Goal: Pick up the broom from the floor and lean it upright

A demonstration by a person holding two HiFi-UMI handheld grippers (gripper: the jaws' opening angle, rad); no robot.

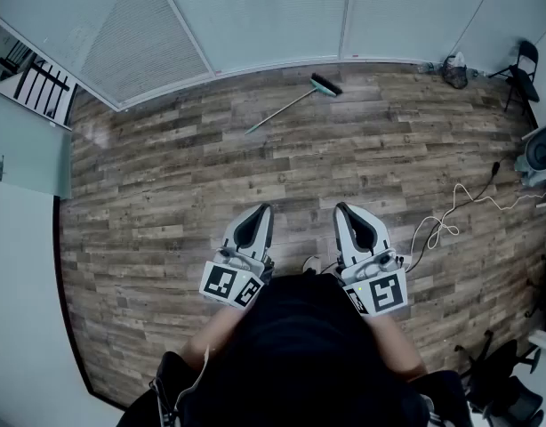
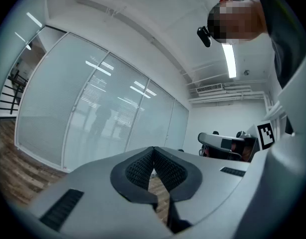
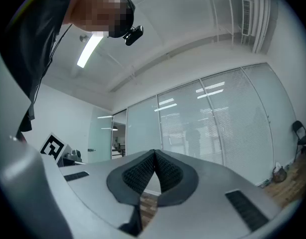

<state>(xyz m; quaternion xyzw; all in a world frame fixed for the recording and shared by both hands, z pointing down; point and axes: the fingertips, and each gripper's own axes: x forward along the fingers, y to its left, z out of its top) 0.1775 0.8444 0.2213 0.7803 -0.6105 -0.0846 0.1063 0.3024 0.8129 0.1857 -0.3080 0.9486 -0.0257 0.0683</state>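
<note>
Left hand-held gripper (image 1: 259, 215) and right hand-held gripper (image 1: 345, 213) sit at six o'clock, jaws pressed together, empty. I see the broom (image 1: 295, 102) lying on the floor (image 1: 166, 194) at twelve o'clock, well apart.

Held level, side by side, pointed forward: left gripper (image 1: 262, 210), right gripper (image 1: 342, 208). Fingers (image 2: 138, 171) closed together on both, nothing gripped.

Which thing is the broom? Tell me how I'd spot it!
Look along the frosted glass wall at the far side of the wooden floor. The broom lies flat just before it. It's the only long thin stick, with a green brush head.
</note>
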